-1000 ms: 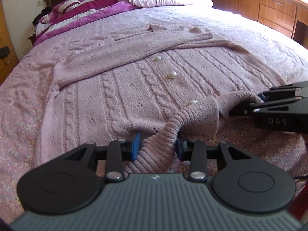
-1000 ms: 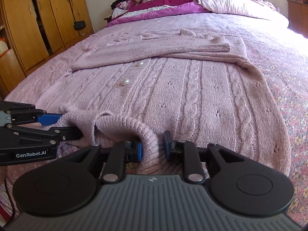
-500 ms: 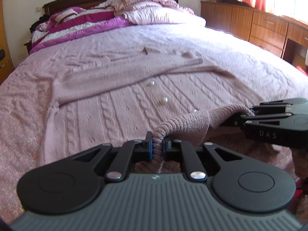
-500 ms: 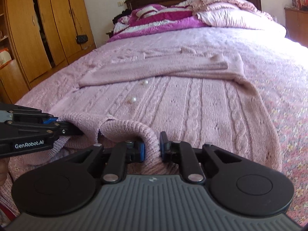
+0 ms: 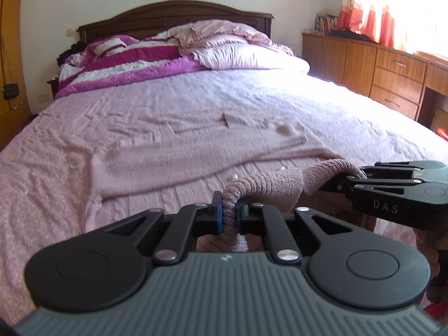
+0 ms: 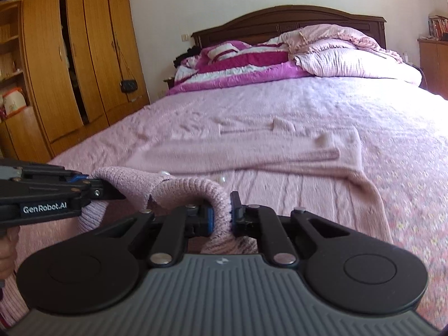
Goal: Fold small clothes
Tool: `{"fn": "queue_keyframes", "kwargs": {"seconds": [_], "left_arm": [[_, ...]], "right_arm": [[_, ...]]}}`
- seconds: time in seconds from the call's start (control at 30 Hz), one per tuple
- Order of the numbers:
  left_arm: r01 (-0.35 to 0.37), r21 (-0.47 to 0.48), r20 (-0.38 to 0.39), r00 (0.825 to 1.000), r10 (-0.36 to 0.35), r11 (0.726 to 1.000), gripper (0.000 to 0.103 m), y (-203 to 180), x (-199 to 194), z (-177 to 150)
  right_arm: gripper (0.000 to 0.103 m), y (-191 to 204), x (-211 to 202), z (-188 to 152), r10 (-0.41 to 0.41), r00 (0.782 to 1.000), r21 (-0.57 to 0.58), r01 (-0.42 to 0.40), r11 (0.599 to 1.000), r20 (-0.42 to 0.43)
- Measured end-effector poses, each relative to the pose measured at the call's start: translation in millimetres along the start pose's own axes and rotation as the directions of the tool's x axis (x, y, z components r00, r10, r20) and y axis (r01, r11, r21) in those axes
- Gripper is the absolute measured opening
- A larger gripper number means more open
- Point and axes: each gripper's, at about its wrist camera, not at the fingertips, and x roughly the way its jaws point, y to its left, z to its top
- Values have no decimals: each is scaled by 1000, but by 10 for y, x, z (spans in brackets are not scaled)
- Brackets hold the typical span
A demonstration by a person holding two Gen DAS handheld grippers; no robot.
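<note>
A pink cable-knit cardigan (image 5: 168, 162) with pearl buttons lies flat on the bed, its sleeves folded across the chest (image 6: 252, 154). Its ribbed bottom hem (image 5: 268, 184) is lifted off the bed in an arch between the two grippers. My left gripper (image 5: 229, 210) is shut on the hem's left part, with the fabric squeezed between the blue pads. In the right wrist view the left gripper (image 6: 112, 193) comes in from the left edge. My right gripper (image 6: 221, 212) pinches the hem's right part, its jaws closing the last bit onto the knit; the left wrist view has the right gripper (image 5: 336, 182) at the right.
The bed's pink bedspread (image 5: 336, 117) stretches ahead to a striped magenta quilt (image 5: 134, 58), pillows (image 6: 350, 61) and a dark wooden headboard (image 6: 280, 16). A wooden wardrobe (image 6: 70, 70) stands to the left, a low dresser (image 5: 378, 67) to the right under the window.
Both grippers closed onto the ribbed hem and rose, pulling it up off the bed. Both views tilted up, showing more of the headboard and walls.
</note>
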Motion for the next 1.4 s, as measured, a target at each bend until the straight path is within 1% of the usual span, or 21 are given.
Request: {"fn": "queue_keyframes", "kwargs": {"seconds": [0.27,0.47,0.7,0.87,0.93,1.0,1.1,1.17,1.23,1.37,1.4], "left_arm": [[-28,-22,74,997,29,999,10,125,88,357],[-48,-31,123,991,51,998,10,198,197,624],[-67,-26,204,976,71,997,10,234,318,972],[-69,-9,254,965,69,998,10,234,479,1187],[-68,2,270,961,65,998,7,226,566,1258],[-78,15,248,966,72,997,7,227,721,1307],[-57,-11,162,985,58,998,7,294,1026,1297],[-63,-27,108,992,65,998,7,359,1220,1237],[-81,-40,68,994,83,996,7,434,1368,1144],[-88,-60,-3,996,88,994,10,592,1580,966],[-89,-63,-23,996,88,994,13,623,1630,932]], "right_arm": [[11,34,114,390,5,997,-23,-3,1000,78],[11,-24,272,730,13,994,10,-14,1000,112],[11,-35,508,1153,7,986,-17,-4,1000,169],[11,-82,746,1394,-1,981,-6,2,1000,196],[11,-101,890,1474,-7,981,-2,7,1000,195],[11,-117,1059,1530,-18,982,-2,18,1000,189],[11,-149,1381,1560,-38,988,2,39,999,150],[11,-189,1602,1534,-57,992,4,56,998,115],[11,-257,1810,1472,-76,994,7,75,997,83],[11,-404,2130,1345,-95,995,39,94,995,31],[11,-433,2183,1317,-95,995,45,94,995,23]]}}
